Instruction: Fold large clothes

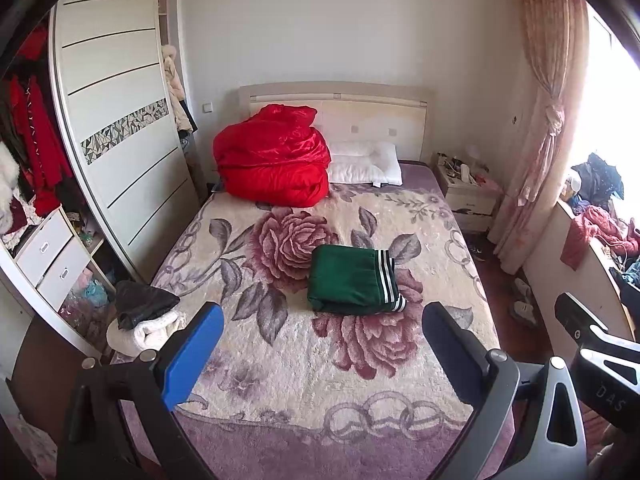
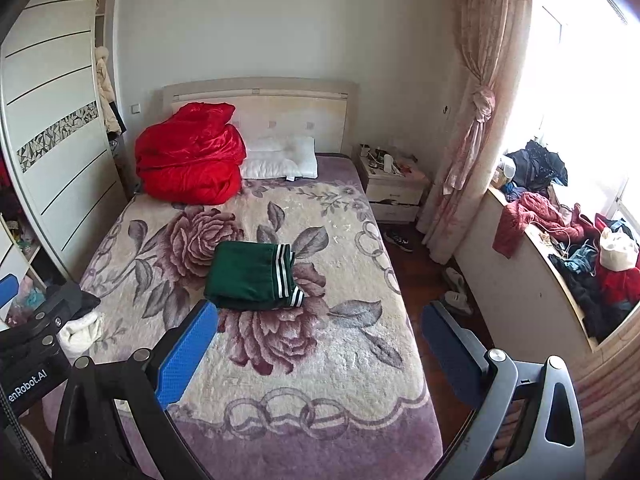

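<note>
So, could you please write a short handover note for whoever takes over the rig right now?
Left gripper: open, empty, held above the foot of the bed.
Right gripper: open, empty, alongside it.
Green garment with striped trim: folded into a compact rectangle, lying mid-bed on the floral blanket.
Black item on a white item: stacked at the bed's left edge, looking folded.
Done: the green garment looks finished.
Left: unfolded clothes are heaped on the window ledge; perhaps fetch one next.
</note>
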The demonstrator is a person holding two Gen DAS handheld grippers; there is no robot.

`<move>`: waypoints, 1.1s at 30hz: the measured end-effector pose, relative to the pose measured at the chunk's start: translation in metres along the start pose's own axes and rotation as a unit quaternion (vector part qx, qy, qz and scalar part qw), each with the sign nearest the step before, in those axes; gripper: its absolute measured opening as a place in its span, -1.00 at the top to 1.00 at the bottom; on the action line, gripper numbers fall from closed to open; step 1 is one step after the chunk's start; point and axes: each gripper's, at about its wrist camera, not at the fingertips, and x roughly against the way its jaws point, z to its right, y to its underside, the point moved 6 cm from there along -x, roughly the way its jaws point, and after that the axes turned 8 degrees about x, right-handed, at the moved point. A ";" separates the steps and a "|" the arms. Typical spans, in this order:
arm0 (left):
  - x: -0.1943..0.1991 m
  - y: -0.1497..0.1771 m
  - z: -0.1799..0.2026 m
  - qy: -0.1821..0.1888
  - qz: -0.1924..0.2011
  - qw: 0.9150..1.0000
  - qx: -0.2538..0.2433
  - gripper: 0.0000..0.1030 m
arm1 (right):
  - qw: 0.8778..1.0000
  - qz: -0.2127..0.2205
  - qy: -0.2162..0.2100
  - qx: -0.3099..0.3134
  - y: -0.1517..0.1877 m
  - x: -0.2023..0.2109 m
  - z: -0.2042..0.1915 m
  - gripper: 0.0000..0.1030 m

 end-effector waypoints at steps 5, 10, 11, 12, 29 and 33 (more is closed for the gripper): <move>0.001 -0.002 0.001 0.001 0.000 1.000 -0.001 -0.97 | 1.000 0.001 -0.003 0.001 -0.002 -0.001 -0.001 -0.99; 0.005 -0.003 0.002 0.003 0.001 1.000 -0.004 -0.97 | 1.000 0.005 -0.006 0.002 -0.001 0.000 -0.002 -0.99; 0.005 -0.004 0.003 0.003 0.001 1.000 -0.005 -0.97 | 1.000 0.006 -0.007 0.003 -0.001 0.000 -0.002 -0.99; 0.006 -0.004 0.004 0.003 0.001 1.000 -0.006 -0.97 | 1.000 0.006 -0.007 0.004 0.000 0.001 -0.003 -0.99; 0.016 -0.004 0.000 0.003 0.004 1.000 -0.004 -0.97 | 1.000 0.008 -0.016 0.003 0.006 0.011 -0.001 -0.99; 0.019 -0.004 -0.002 0.002 0.006 1.000 -0.004 -0.97 | 1.000 0.008 -0.015 0.004 0.006 0.011 -0.002 -0.99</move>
